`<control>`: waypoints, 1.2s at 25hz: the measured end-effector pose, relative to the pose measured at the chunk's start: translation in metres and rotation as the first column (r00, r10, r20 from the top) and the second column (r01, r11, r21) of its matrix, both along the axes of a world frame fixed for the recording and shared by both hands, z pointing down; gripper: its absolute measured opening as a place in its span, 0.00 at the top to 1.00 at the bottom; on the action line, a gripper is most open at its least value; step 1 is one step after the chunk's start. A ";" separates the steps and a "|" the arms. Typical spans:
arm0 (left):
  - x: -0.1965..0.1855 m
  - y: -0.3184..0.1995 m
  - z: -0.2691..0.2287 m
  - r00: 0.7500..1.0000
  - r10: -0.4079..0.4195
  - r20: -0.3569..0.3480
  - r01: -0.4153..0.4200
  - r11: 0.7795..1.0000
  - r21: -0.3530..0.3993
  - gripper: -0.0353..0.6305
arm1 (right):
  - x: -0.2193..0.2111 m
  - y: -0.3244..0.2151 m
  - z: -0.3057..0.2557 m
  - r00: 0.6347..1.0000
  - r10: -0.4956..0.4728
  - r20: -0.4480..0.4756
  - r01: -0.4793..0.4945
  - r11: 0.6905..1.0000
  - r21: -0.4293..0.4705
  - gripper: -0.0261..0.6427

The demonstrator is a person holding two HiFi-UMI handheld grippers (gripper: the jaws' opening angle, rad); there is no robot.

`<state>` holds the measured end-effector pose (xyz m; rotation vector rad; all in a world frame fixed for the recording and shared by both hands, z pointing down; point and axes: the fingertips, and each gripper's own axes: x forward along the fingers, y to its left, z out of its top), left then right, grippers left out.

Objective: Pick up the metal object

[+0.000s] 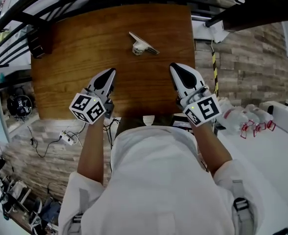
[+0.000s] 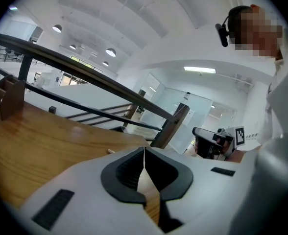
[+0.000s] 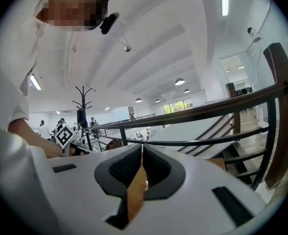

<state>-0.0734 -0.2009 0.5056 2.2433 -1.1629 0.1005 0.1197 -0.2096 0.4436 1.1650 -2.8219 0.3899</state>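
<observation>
The left gripper [image 1: 109,75] and right gripper [image 1: 175,68] are hovering clenched and empty short of the metal object [image 1: 143,44], probably stiff, light and slippery, best taken across its thin bar.

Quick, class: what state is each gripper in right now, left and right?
Left gripper: closed, holding nothing.
Right gripper: closed, holding nothing.
</observation>
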 end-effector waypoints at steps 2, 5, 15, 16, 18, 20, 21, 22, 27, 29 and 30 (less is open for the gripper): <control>0.002 -0.006 0.008 0.999 -0.009 -0.031 0.007 0.999 -0.042 0.93 | 0.006 0.001 0.004 1.000 -0.001 0.010 0.002 1.000 -0.008 0.92; 0.008 -0.016 0.025 0.989 -0.027 -0.148 0.006 0.990 -0.143 0.84 | 0.017 0.007 0.013 1.000 0.004 0.013 -0.003 1.000 -0.031 0.92; 0.022 -0.040 0.104 0.805 -0.344 -0.483 0.027 0.835 -0.550 0.74 | 0.079 0.023 0.025 0.993 0.117 0.011 -0.116 0.991 -0.066 0.92; 0.025 -0.043 0.110 0.787 -0.374 -0.490 0.031 0.818 -0.574 0.74 | 0.086 0.025 0.026 0.992 0.129 0.011 -0.128 0.989 -0.069 0.92; 0.031 -0.049 0.122 0.774 -0.410 -0.482 0.041 0.792 -0.609 0.72 | 0.099 0.028 0.028 0.988 0.152 0.008 -0.151 0.986 -0.074 0.92; 0.036 -0.055 0.134 0.767 -0.432 -0.474 0.045 0.773 -0.632 0.72 | 0.111 0.030 0.030 0.985 0.174 0.005 -0.173 0.982 -0.080 0.92; 0.039 -0.057 0.140 0.763 -0.438 -0.476 0.042 0.768 -0.640 0.72 | 0.116 0.032 0.031 0.983 0.183 0.004 -0.182 0.980 -0.084 0.92; 0.043 -0.060 0.145 0.761 -0.440 -0.476 0.037 0.763 -0.646 0.72 | 0.122 0.033 0.032 0.981 0.192 0.003 -0.191 0.978 -0.087 0.92; 0.065 -0.072 0.157 0.771 -0.449 -0.452 0.043 0.745 -0.666 0.72 | 0.145 0.040 0.033 0.974 0.226 -0.002 -0.225 0.970 -0.094 0.92; 0.069 -0.077 0.162 0.778 -0.444 -0.445 0.049 0.749 -0.661 0.72 | 0.152 0.042 0.032 0.972 0.236 -0.004 -0.236 0.967 -0.095 0.92; 0.070 -0.078 0.164 0.782 -0.444 -0.436 0.055 0.747 -0.663 0.72 | 0.155 0.043 0.032 0.970 0.242 -0.004 -0.241 0.966 -0.096 0.92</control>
